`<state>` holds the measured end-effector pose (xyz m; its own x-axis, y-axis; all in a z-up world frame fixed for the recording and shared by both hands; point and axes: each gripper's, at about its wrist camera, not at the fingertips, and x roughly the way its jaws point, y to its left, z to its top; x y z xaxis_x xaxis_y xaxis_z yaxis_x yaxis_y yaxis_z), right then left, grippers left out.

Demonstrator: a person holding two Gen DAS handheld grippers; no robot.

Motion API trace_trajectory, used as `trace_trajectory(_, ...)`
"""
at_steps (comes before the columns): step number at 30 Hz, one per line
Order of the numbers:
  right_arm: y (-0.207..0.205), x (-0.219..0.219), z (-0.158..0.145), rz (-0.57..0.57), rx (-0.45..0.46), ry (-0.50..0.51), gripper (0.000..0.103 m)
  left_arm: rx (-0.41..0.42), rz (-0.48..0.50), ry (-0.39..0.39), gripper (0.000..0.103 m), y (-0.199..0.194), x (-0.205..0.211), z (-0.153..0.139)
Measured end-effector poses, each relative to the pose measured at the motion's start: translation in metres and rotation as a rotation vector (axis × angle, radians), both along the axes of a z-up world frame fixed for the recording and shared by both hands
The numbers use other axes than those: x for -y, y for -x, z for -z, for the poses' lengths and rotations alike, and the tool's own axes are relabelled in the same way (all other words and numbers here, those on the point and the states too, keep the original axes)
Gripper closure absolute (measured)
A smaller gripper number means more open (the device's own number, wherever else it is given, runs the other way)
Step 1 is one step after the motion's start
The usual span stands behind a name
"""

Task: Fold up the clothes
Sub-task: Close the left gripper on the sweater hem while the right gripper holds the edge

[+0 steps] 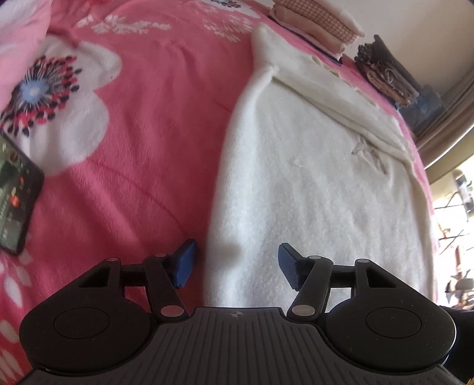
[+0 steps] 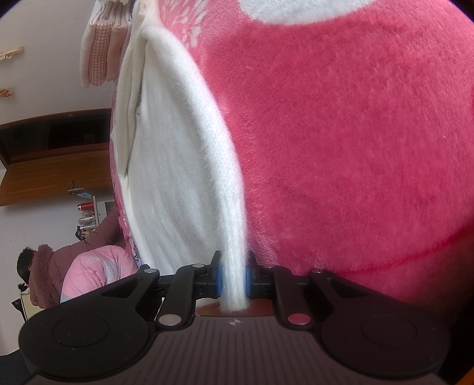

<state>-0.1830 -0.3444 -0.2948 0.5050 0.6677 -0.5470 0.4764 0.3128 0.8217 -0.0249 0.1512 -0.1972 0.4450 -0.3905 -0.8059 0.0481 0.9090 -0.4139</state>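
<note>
The left gripper point(image 1: 235, 265) hovers with fingers spread over the near edge of the white fleece garment point(image 1: 311, 177), spread on the pink floral blanket point(image 1: 154, 124). The right gripper point(image 2: 232, 277) pinches the garment's edge point(image 2: 234, 284). It looks mid-fold; the left likely needs a matching grip. Folded clothes point(image 1: 320, 20) are stacked at the far side; a wooden door point(image 2: 44, 174) stands behind.

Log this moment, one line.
left gripper: open, over white garment | right gripper: shut on garment edge | surface: pink blanket
</note>
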Motion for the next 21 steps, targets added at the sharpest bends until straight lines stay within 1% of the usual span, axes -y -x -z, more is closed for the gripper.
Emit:
trace_trajectory(8,0.0,-0.002,0.001,0.004,0.0,-0.001,0.089,-0.042,-0.002,0.14,0.044,0.015,-0.018,0.007)
trace_trajectory(14,0.001,-0.002,0.0,0.004,0.002,0.0,0.089,-0.091,-0.001,0.226,0.044,0.03,-0.026,0.015)
trace_trajectory(17,0.001,-0.003,-0.001,0.005,0.004,0.002,0.089,-0.112,0.005,0.249,0.044,0.037,-0.028,0.017)
trace_trajectory(21,0.001,-0.004,-0.001,0.007,0.006,0.005,0.089,-0.135,0.045,0.246,0.044,0.043,-0.025,0.018)
